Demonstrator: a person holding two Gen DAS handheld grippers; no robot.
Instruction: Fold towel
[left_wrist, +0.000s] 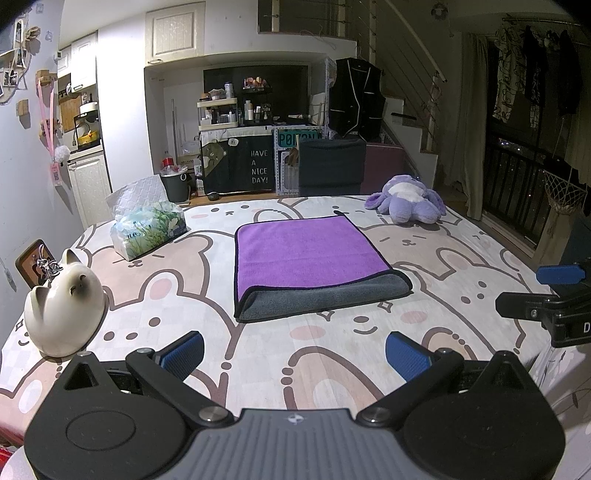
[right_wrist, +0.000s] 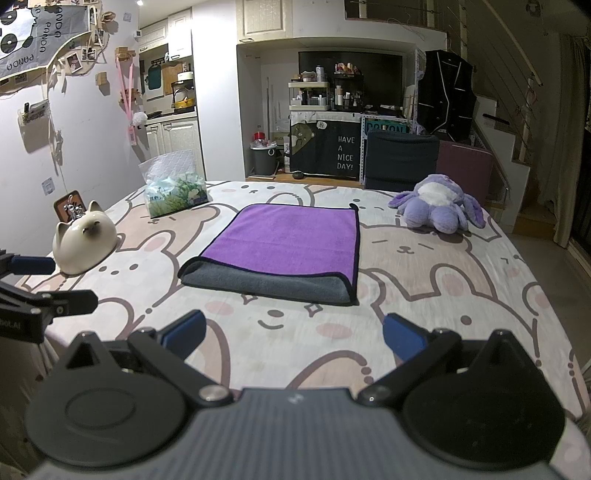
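A purple towel (left_wrist: 310, 253) with a grey underside and black trim lies folded in the middle of the table, its grey layer showing along the near edge; it also shows in the right wrist view (right_wrist: 291, 236). My left gripper (left_wrist: 295, 354) is open and empty, above the table near the front edge, short of the towel. My right gripper (right_wrist: 293, 336) is open and empty, also short of the towel. The right gripper shows at the right edge of the left wrist view (left_wrist: 546, 295). The left gripper shows at the left edge of the right wrist view (right_wrist: 37, 284).
The table wears a bunny-print cloth (left_wrist: 443, 258). A white cat figure (left_wrist: 64, 306) stands at the near left, a tissue pack (left_wrist: 149, 230) at the far left, a purple plush toy (left_wrist: 410, 201) at the far right. A dark chair (left_wrist: 332, 166) stands beyond the table.
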